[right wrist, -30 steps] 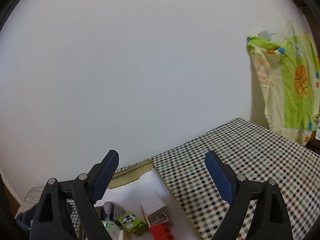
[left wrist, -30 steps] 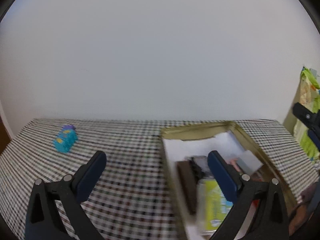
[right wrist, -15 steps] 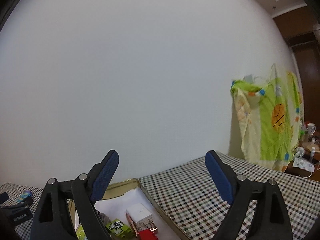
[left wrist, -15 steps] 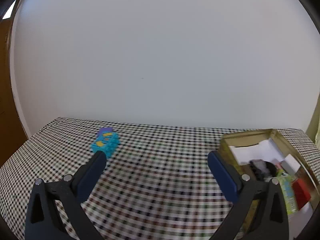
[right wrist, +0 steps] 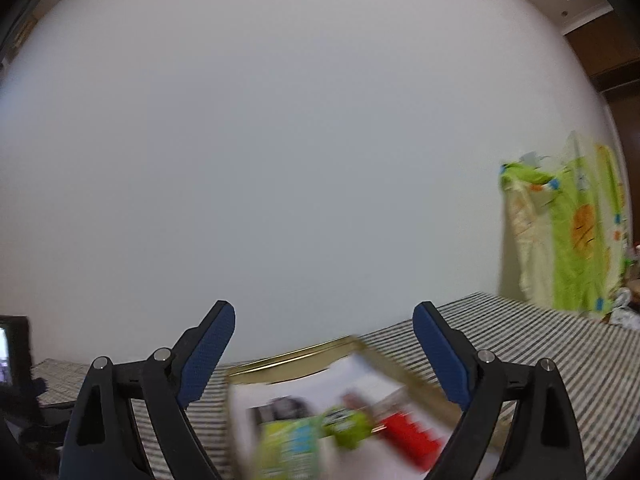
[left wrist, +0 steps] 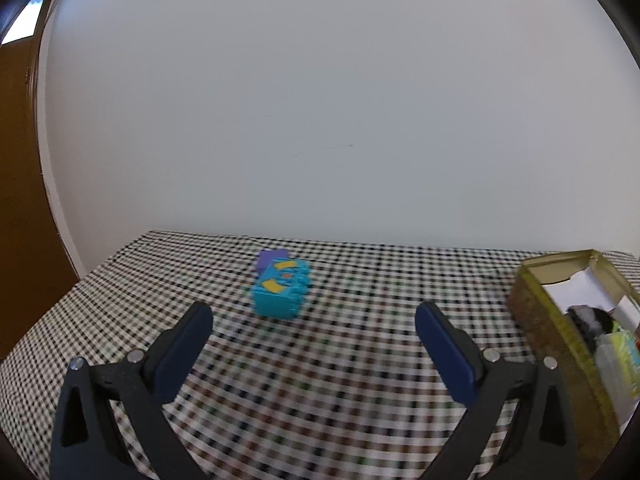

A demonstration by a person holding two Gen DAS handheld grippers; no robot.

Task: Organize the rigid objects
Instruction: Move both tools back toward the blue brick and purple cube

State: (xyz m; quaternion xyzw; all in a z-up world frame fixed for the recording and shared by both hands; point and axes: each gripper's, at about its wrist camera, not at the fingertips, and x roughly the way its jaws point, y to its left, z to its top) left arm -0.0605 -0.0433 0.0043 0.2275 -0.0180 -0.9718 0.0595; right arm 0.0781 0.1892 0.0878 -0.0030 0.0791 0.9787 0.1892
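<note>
Home room: checked tablecloth (left wrist: 340, 392), wooden door (left wrist: 20, 200), hanging child's blanket (right wrist: 568, 240).

Plain white wall (left wrist: 320, 100) behind a checked table (left wrist: 320, 380). Brown wooden door (left wrist: 20, 200) at far left. Green and yellow cloth (right wrist: 568, 240) hanging at right, dark wood (right wrist: 608, 48) above it.

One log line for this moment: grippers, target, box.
left gripper: open, empty, facing teal block on checked cloth | right gripper: open, empty, over gold box | block outside box
</note>
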